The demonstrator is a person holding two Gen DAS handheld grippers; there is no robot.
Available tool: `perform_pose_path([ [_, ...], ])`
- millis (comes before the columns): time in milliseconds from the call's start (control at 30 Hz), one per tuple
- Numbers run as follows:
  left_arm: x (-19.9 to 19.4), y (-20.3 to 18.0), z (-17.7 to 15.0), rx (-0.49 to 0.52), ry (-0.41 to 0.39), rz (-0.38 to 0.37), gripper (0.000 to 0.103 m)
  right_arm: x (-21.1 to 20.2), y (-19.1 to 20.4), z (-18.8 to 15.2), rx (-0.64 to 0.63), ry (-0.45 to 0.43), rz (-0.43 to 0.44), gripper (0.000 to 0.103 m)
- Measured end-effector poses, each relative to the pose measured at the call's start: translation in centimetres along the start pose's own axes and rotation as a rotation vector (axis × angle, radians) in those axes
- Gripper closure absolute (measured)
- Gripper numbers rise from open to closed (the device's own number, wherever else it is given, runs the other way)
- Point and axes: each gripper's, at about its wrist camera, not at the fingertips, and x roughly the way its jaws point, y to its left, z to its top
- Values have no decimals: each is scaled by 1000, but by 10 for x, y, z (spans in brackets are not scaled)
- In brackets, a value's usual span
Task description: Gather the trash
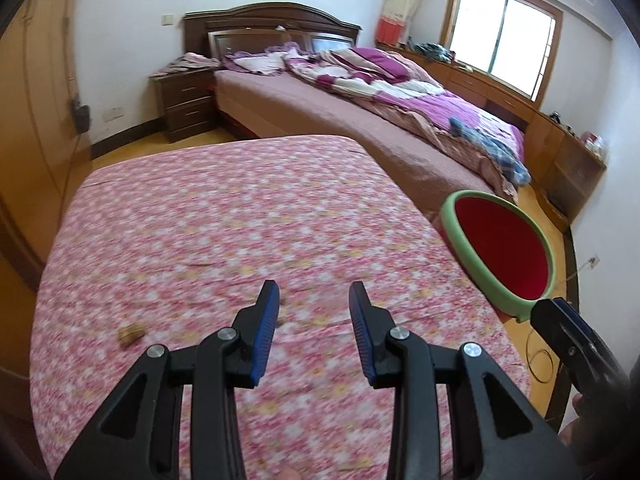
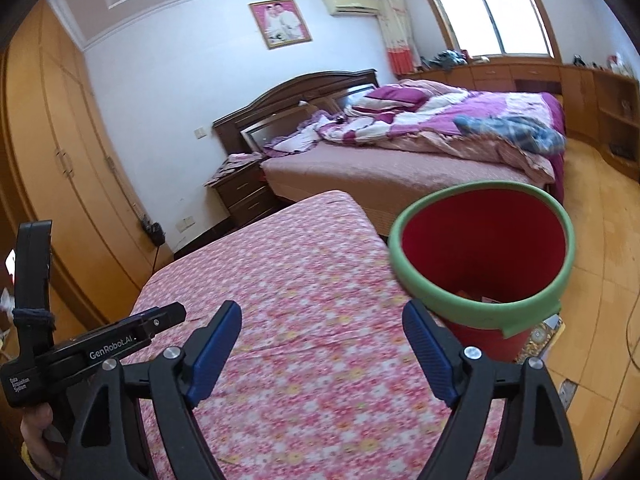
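Note:
My left gripper (image 1: pixel 314 286) hangs open over a table covered in a pink floral cloth (image 1: pixel 224 216), with nothing between its blue pads. A small brown scrap (image 1: pixel 129 336) lies on the cloth to its left, and a tiny dark bit (image 1: pixel 282 301) sits by the left fingertip. Off the table's right edge stands a red bin with a green rim (image 2: pixel 480 304), holding a few scraps at its bottom (image 2: pixel 478 296). My right gripper (image 2: pixel 323 307) is open wide and empty, above the cloth just left of the bin. The left gripper (image 2: pixel 168 318) shows at the lower left of the right wrist view.
A bed with a purple quilt (image 1: pixel 400 92) stands behind the table, with a dark nightstand (image 1: pixel 186 100) at its head. A wooden wardrobe (image 2: pixel 60 152) fills the left wall. Low wooden cabinets (image 2: pixel 600 92) run under the window. A cable (image 1: pixel 538 356) lies on the floor.

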Motion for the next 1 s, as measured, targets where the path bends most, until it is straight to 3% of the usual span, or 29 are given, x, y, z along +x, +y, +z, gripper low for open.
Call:
perform_pose_path([
  [400,-35,40,-30,-46,-70,107,67,-17,45,-24,-118,-42,19,17],
  [1000,-55,52,-49,-61,-114,132,66,-29,58,-36,-131,-46,29,17],
])
